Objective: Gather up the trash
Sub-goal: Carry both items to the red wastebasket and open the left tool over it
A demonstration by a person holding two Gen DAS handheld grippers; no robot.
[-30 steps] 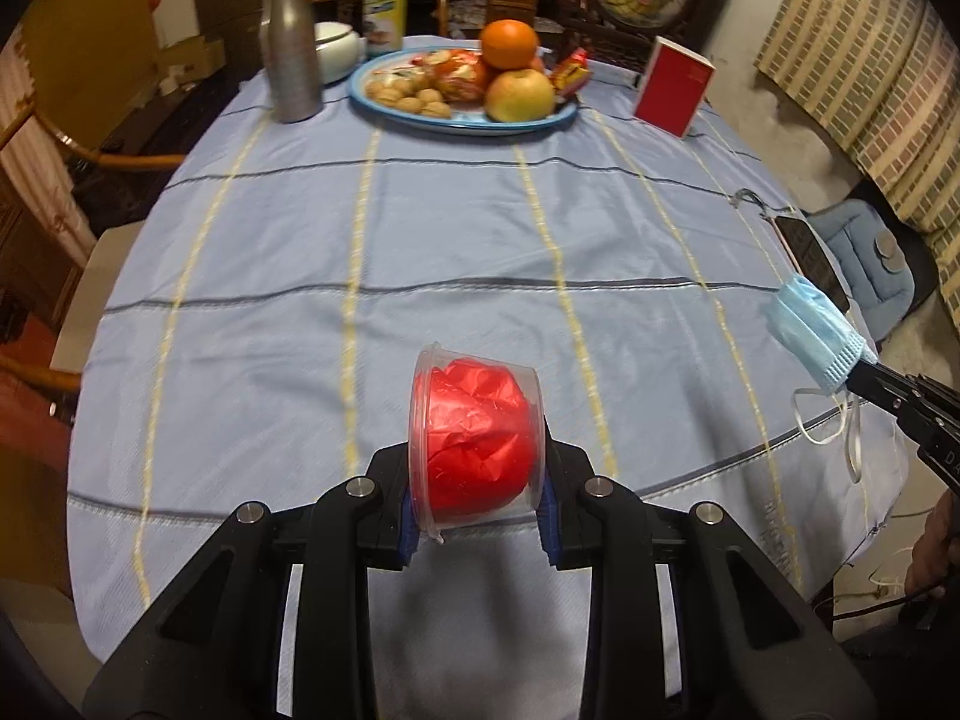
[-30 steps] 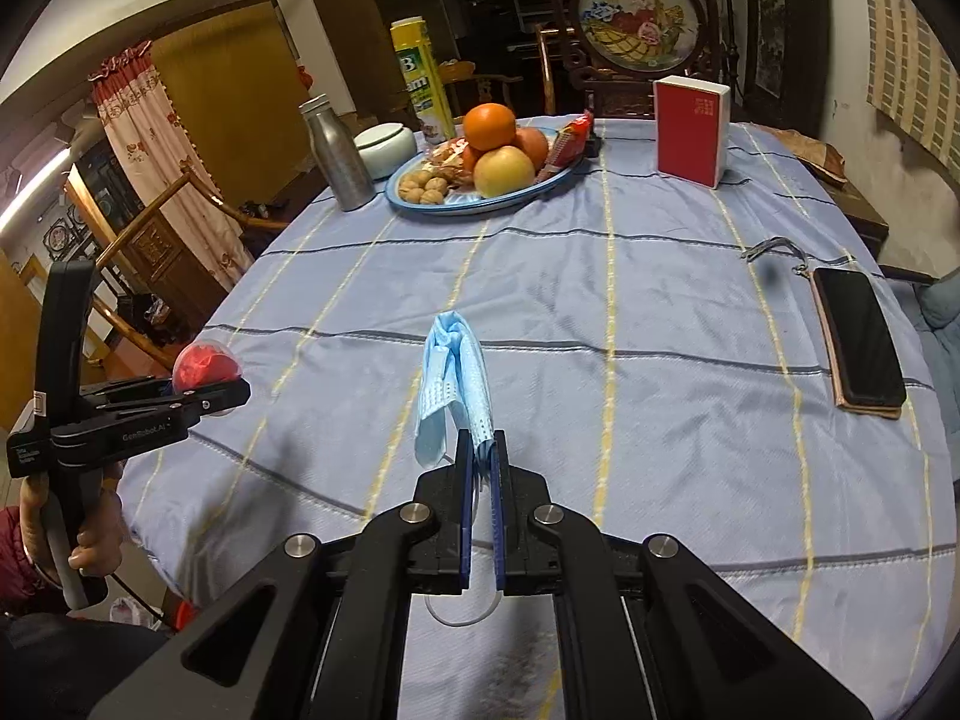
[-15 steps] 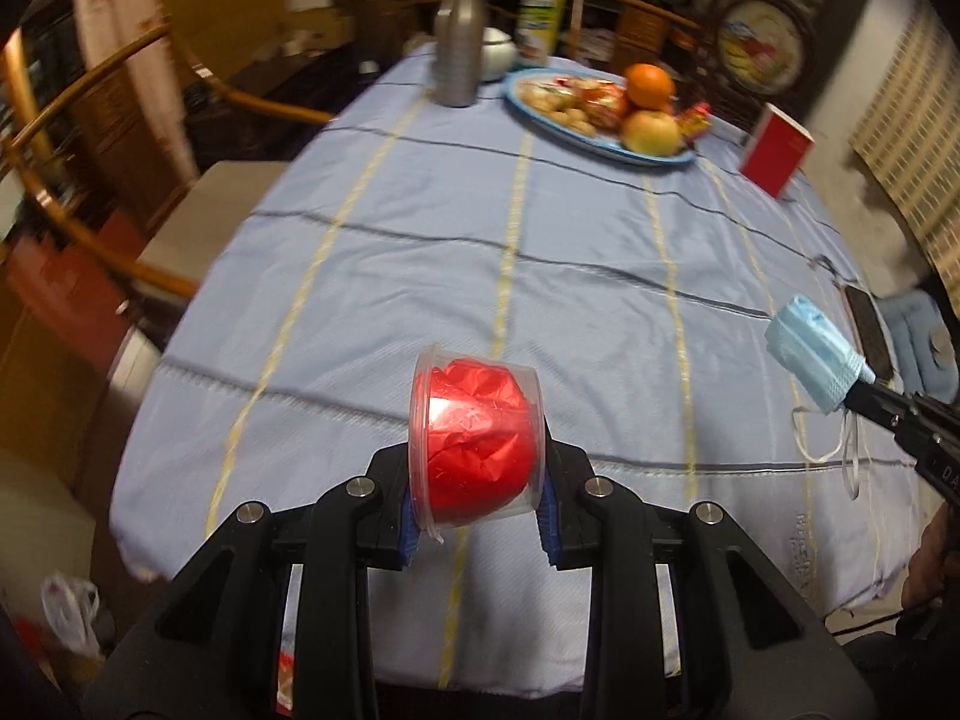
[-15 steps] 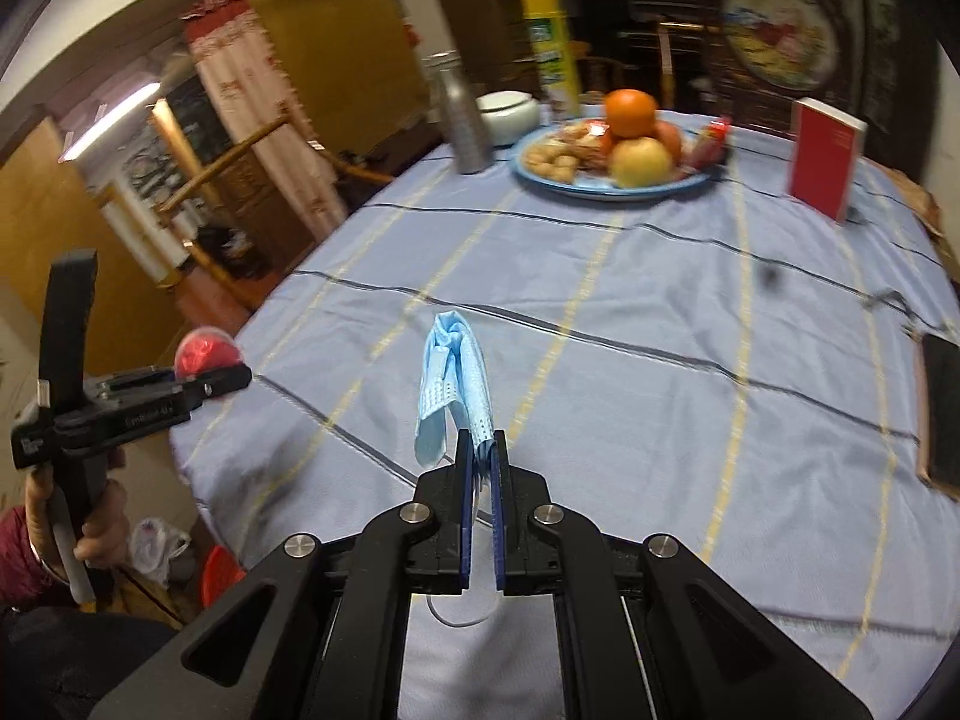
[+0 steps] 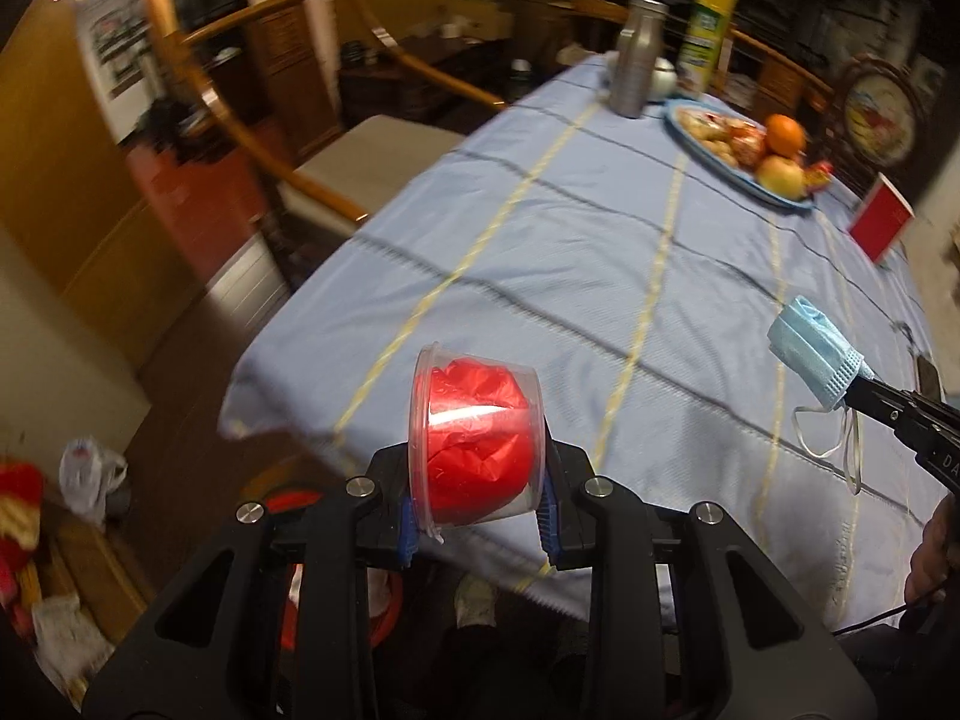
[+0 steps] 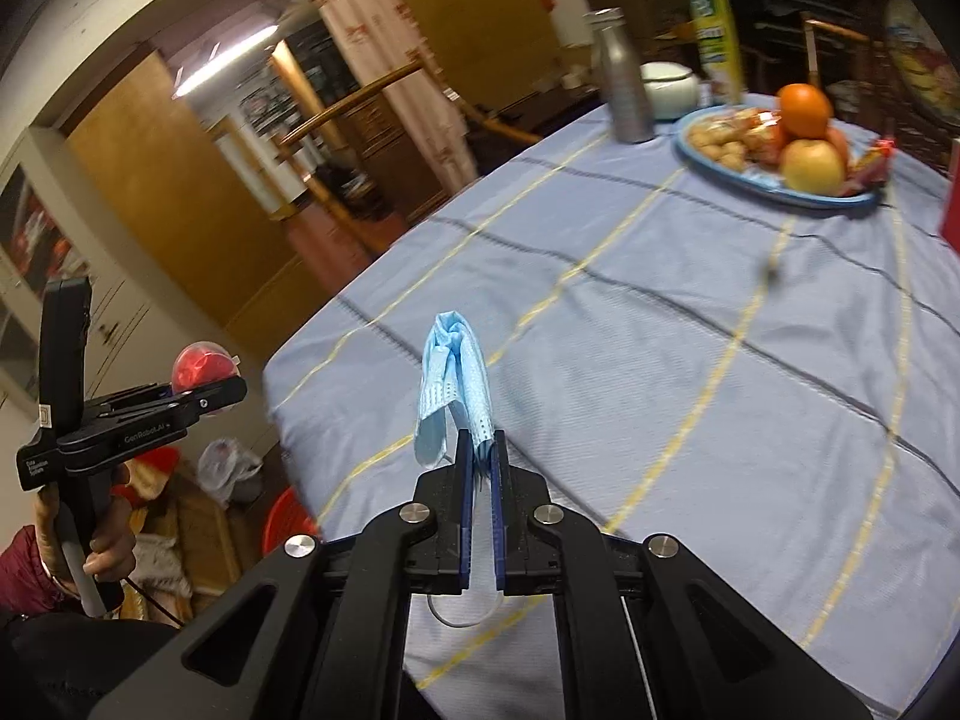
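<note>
Since the earlier frames both views have swung from the desk's middle toward its edge at 9 o'clock; floor, chair and a red bin now show.

The left gripper (image 5: 477,516) has its jaws narrow, clamped on a clear plastic cup (image 5: 477,438) stuffed with red paper; the cup lies on its side between the pads. Judged light and thin-walled: it may buckle or slip if squeezed harder, so the present hold across the body is adequate.

The right gripper (image 6: 478,468) has its jaws closed tight on a blue face mask (image 6: 453,384), pinched at one end. It is soft and limp; the ear loops dangle and could snag.

The desk (image 5: 600,276) carries a blue striped cloth, with a fruit plate (image 5: 744,180) at 1 o'clock. The red bin (image 6: 288,525), at 8 o'clock beneath the edge, is the likely drop point.
</note>
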